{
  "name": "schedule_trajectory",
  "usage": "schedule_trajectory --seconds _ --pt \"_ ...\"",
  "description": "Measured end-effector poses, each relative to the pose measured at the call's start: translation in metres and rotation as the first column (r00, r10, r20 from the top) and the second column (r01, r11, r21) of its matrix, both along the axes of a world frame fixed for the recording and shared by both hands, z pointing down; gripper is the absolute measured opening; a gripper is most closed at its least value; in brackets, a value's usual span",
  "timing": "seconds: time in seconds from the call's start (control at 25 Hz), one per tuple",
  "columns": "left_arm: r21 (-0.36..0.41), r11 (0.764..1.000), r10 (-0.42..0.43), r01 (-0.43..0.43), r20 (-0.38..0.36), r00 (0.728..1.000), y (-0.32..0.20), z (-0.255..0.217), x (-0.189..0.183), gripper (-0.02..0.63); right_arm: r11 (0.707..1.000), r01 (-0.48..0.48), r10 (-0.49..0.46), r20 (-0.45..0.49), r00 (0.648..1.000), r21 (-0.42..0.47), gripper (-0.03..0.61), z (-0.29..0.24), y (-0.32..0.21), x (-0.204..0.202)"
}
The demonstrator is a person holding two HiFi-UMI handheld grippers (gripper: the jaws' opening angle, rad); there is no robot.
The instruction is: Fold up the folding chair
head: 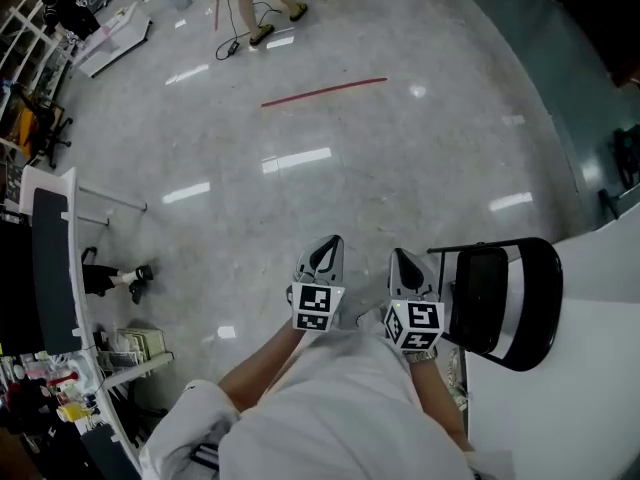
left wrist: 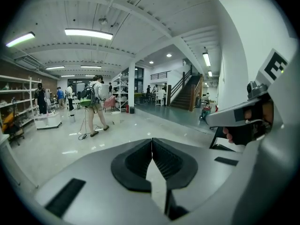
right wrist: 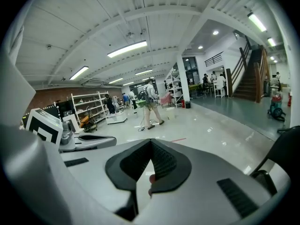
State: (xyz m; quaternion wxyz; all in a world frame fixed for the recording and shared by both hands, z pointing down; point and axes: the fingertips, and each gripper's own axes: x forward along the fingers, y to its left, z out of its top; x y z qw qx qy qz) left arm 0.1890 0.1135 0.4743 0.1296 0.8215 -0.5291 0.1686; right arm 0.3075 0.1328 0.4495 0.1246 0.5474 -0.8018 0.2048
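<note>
The black folding chair [head: 503,301] stands unfolded at the right in the head view, beside a white wall. Its dark frame also shows at the right edge of the right gripper view [right wrist: 280,159] and behind the other gripper in the left gripper view [left wrist: 218,142]. My left gripper [head: 326,249] and right gripper [head: 402,260] are held side by side in front of my body, just left of the chair and apart from it. Both are shut with nothing between the jaws, as seen in the left gripper view [left wrist: 152,143] and the right gripper view [right wrist: 151,145].
A white wall [head: 590,378] fills the lower right behind the chair. A white desk [head: 72,268] with clutter runs along the left. A person [head: 262,3] walks at the far end of the glossy floor, past a red floor line [head: 323,91].
</note>
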Motion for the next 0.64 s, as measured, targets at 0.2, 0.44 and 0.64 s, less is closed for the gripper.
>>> schedule_trajectory --seconds 0.2,0.44,0.64 --pt "0.011 0.999 0.04 -0.039 -0.022 0.999 0.006 0.002 -0.035 0.011 1.0 -0.017 0.017 -0.042 0.999 0.005 0.003 -0.001 0.007 -0.041" --pt "0.026 0.997 0.078 -0.077 -0.047 0.996 0.008 -0.001 -0.054 0.011 0.999 -0.048 0.047 -0.048 0.998 -0.01 0.003 -0.001 0.015 -0.067" --pt "0.01 0.997 0.074 -0.074 -0.066 0.995 0.011 -0.001 -0.084 0.011 0.999 -0.046 0.045 -0.07 0.997 -0.019 0.003 -0.003 0.022 -0.097"
